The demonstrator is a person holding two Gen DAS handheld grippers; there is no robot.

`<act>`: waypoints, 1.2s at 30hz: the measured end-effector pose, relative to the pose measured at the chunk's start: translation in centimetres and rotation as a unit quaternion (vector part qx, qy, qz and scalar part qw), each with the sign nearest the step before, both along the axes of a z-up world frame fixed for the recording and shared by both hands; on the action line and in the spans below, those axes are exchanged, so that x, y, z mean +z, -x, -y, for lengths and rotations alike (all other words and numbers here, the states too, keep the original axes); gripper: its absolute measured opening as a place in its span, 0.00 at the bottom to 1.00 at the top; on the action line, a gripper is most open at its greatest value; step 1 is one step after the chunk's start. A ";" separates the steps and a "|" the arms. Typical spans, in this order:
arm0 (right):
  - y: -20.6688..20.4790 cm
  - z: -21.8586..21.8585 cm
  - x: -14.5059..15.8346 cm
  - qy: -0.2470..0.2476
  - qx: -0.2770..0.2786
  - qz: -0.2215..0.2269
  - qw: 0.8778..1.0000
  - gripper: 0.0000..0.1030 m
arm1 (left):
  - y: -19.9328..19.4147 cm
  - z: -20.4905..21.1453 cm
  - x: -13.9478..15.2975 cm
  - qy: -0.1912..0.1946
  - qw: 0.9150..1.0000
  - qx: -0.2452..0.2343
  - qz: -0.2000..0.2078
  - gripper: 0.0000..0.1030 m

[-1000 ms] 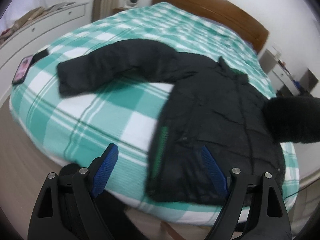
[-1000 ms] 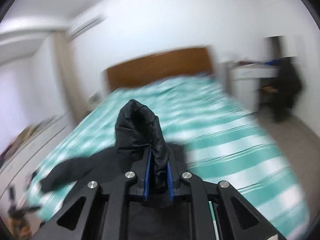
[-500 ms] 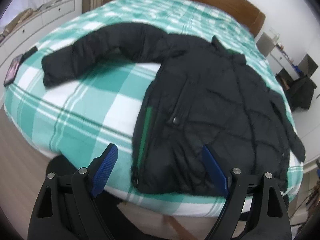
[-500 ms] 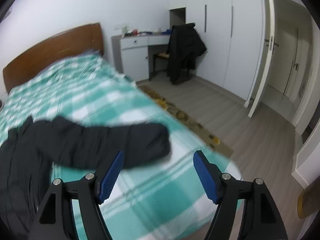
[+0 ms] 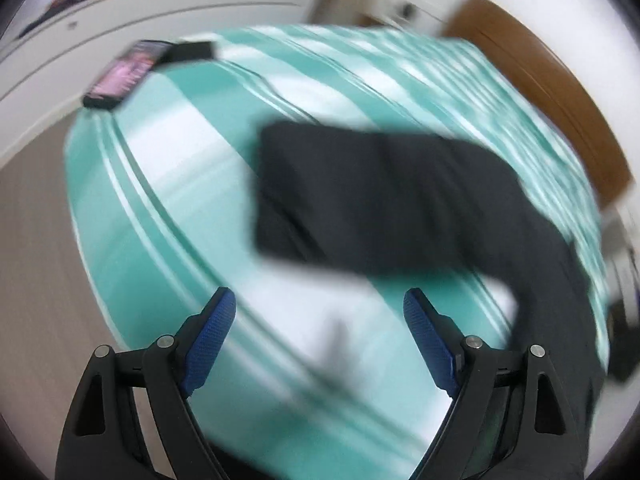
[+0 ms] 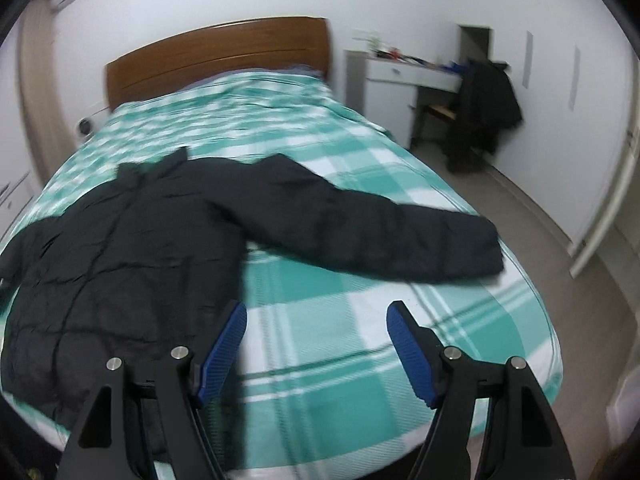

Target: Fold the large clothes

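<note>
Left wrist view, blurred: the left gripper point(image 5: 320, 312) stands wide open and empty above the jacket point(image 5: 380, 196) sleeve; better to grasp the cuff squarely. A phone point(image 5: 124, 74) shows only here.

Right wrist view: the right gripper point(image 6: 316, 324) is open and empty; the whole jacket lies flat on the bed point(image 6: 360, 300), sleeves spread.

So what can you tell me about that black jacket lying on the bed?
The black jacket looks like a puffy quilted coat with a stand-up collar. It lies spread flat on the green-and-white checked bedspread, collar toward the wooden headboard. One sleeve stretches out sideways toward the bed's edge; the other sleeve shows, blurred, in the left view. Neither gripper touches it.
</note>
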State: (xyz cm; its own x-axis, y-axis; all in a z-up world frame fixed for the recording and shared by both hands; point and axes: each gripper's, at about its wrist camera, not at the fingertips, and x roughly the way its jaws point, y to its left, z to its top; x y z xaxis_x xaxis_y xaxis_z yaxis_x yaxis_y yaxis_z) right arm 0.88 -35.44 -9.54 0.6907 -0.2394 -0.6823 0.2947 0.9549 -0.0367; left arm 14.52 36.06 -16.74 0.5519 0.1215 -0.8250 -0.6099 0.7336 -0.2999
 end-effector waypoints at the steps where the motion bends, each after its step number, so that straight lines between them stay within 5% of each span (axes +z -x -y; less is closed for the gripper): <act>1: -0.4 -0.9 0.0 0.002 0.011 -0.002 1.000 0.72 | -0.8 -1.3 -0.4 0.005 1.000 0.015 -0.003 0.84; 4: -0.3 -3.4 0.2 0.011 0.037 -0.008 0.999 0.72 | -3.1 -3.9 -2.3 0.053 0.998 0.023 -0.002 0.82; 6: -0.3 -4.6 -0.2 0.012 0.050 -0.016 0.999 0.72 | -3.9 -3.9 -3.0 0.053 0.999 0.012 -0.003 0.39; 9: 0.1 -5.4 -0.5 0.010 0.059 -0.029 0.998 0.72 | -4.2 -3.4 -1.2 -0.020 1.000 0.010 -0.017 0.15; 13: 0.8 -5.5 0.0 0.026 0.060 -0.021 0.998 0.72 | -4.4 -3.7 1.4 -0.111 0.993 0.021 -0.037 0.13; 16: 0.6 -5.4 0.4 0.024 0.058 -0.011 0.998 0.72 | -5.5 -2.0 1.2 -0.164 0.983 0.002 -0.084 0.24; 18: 0.7 -5.2 0.5 0.018 0.053 -0.004 0.998 0.72 | -5.2 -1.0 1.6 -0.175 0.981 -0.006 -0.080 0.53; 21: 1.0 -5.0 1.1 0.017 0.047 0.006 0.999 0.74 | -2.7 1.6 3.3 -0.175 0.984 -0.025 -0.026 0.79; 27: 0.7 -3.6 2.6 0.020 0.026 0.021 0.999 0.79 | 0.8 8.8 5.8 -0.166 0.980 -0.104 0.038 0.95; 31: 0.9 -2.7 4.3 -0.010 0.011 0.050 0.999 0.79 | 2.1 12.9 7.2 -0.181 0.972 -0.130 0.076 0.95; 36: 1.6 -2.9 6.0 0.012 0.014 0.071 0.997 0.79 | 2.9 16.6 8.6 -0.173 0.962 -0.181 0.112 0.95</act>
